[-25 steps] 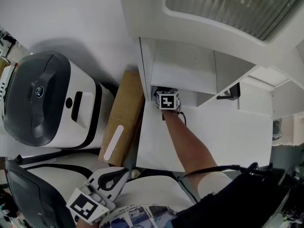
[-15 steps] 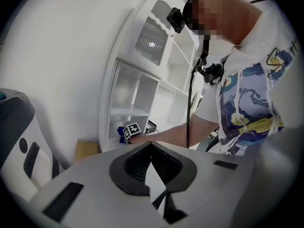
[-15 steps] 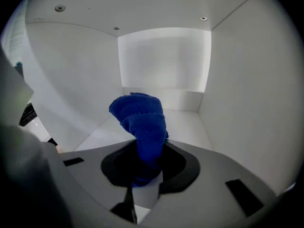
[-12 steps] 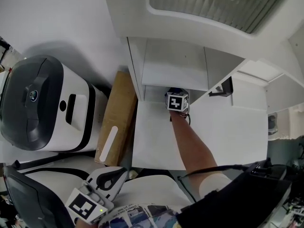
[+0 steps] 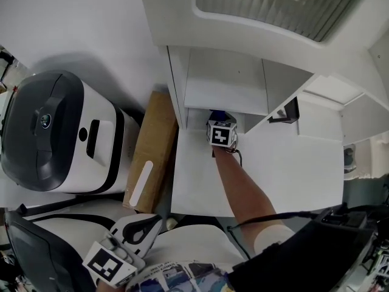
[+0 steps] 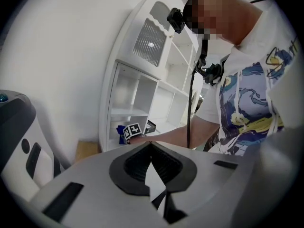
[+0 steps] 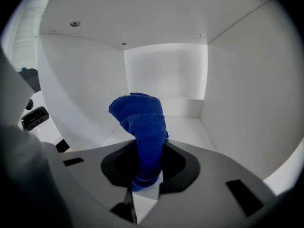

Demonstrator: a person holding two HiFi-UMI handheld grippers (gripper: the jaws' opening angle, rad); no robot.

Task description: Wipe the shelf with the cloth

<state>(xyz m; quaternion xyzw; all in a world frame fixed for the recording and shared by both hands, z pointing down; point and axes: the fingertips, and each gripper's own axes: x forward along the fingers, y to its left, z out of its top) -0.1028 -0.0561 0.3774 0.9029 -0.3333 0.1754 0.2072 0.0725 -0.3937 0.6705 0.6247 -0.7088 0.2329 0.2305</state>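
The white shelf unit (image 5: 226, 92) has a low cubby, and my right gripper (image 5: 217, 124) reaches into its mouth, marker cube on top. That gripper is shut on a blue cloth (image 5: 214, 115). In the right gripper view the cloth (image 7: 141, 123) stands bunched up out of my right gripper (image 7: 145, 172), over the cubby's white floor (image 7: 187, 127). The left gripper view shows the same cloth (image 6: 120, 131) far off in the cubby. My left gripper (image 5: 138, 231) hangs low at my left side, away from the shelf, with its jaws (image 6: 152, 167) together and nothing in them.
A black-and-white appliance (image 5: 55, 139) stands to the left of the shelf. A flat cardboard box (image 5: 153, 151) leans between the two. A black handle (image 5: 287, 113) sticks out at the cubby's right wall. A white panel (image 5: 285, 169) lies under my right forearm.
My right gripper with the cloth slid to the right along the cubby floor, then came back a little to the left. The left gripper has stayed where it was.
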